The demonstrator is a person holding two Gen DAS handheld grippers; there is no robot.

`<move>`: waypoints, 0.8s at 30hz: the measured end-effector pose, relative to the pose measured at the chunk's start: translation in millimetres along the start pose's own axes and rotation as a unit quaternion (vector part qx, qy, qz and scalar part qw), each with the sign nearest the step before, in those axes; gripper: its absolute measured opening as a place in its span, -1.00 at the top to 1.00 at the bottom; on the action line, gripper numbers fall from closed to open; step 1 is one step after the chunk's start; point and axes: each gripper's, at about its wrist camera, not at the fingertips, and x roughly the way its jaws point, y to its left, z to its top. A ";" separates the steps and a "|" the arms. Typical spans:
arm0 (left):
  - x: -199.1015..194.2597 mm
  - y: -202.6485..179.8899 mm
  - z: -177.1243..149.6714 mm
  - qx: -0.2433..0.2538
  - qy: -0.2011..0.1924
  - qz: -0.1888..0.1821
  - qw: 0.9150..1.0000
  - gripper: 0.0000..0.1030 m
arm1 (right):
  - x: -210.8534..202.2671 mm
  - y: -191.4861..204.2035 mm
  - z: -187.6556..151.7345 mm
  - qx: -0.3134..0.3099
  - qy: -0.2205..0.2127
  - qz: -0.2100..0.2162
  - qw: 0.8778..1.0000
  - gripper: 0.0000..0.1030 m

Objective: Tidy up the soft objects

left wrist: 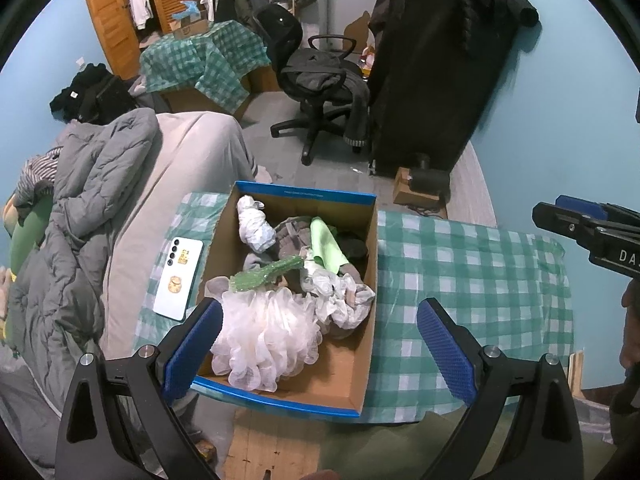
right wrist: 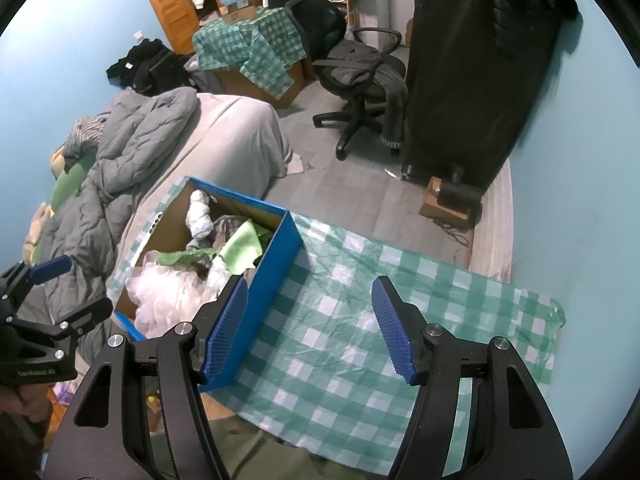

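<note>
A blue-edged cardboard box [left wrist: 362, 368] stands on a green checked cloth [left wrist: 460, 272]. It holds a white mesh bath pouf [left wrist: 264, 336], a green bubble-wrap piece [left wrist: 264, 274], a light green cloth [left wrist: 326, 246], a white bundled cloth [left wrist: 256, 222] and grey fabric. My left gripper [left wrist: 318, 350] is open and empty, above the box's near end. My right gripper [right wrist: 310, 326] is open and empty over the checked cloth [right wrist: 340, 344], just right of the box [right wrist: 272, 276]. The right gripper also shows at the right edge of the left wrist view [left wrist: 580, 228].
A white phone [left wrist: 178, 278] lies on the cloth left of the box. A bed with a grey quilt [left wrist: 80, 208] is at the left. An office chair [left wrist: 320, 80], a black covered rack [left wrist: 432, 72] and a small carton [left wrist: 416, 192] stand on the floor beyond.
</note>
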 end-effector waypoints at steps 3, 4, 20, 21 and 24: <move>0.0 -1.8 0.4 0.002 -0.001 0.002 1.000 -0.92 | 0.0 -1.1 0.9 0.001 0.000 -0.001 1.000 -0.25; -0.1 -2.2 1.3 0.003 -0.001 0.002 1.000 -0.92 | -0.8 -2.2 1.8 0.002 0.000 -0.001 1.000 -0.25; 2.3 -5.0 5.5 0.001 0.003 -0.002 1.000 -0.92 | -3.0 -11.1 7.0 0.003 -0.001 0.000 1.000 -0.25; 2.6 -5.0 5.7 0.001 0.003 -0.002 1.000 -0.92 | -2.7 -9.9 5.8 0.003 -0.001 -0.001 1.000 -0.25; 4.4 -5.0 6.1 0.001 0.005 -0.002 1.000 -0.92 | -2.7 -9.9 5.9 0.002 -0.002 -0.001 1.000 -0.25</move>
